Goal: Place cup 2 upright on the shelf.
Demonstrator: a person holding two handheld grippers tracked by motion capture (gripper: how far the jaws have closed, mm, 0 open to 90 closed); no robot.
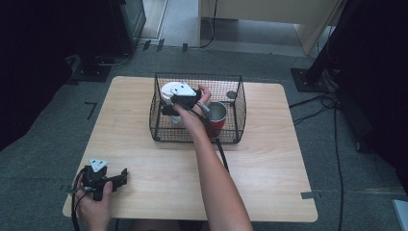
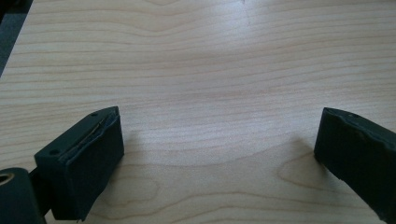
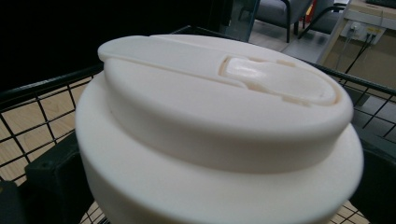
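Note:
A white cup with a white lid point(image 1: 168, 90) stands upright in the left part of a black wire basket point(image 1: 198, 75) at the back middle of the table. My right gripper point(image 1: 171, 102) reaches into the basket from the right. Its jaws stand wide on either side of the cup. In the right gripper view the lidded cup point(image 3: 219, 121) looms close, with a black finger point(image 3: 51, 182) at each side of it; I see no pad pressing on it. My left gripper point(image 1: 121, 176) rests open at the table's front left corner, with bare wood between its fingers point(image 2: 88, 163).
A red cup with a metal inside point(image 1: 217, 115) stands in the basket's right part, close to my right forearm. A small dark round thing point(image 1: 231, 95) lies behind it. The wooden table point(image 1: 269, 159) has room in front of the basket. Cables lie on the floor at the right.

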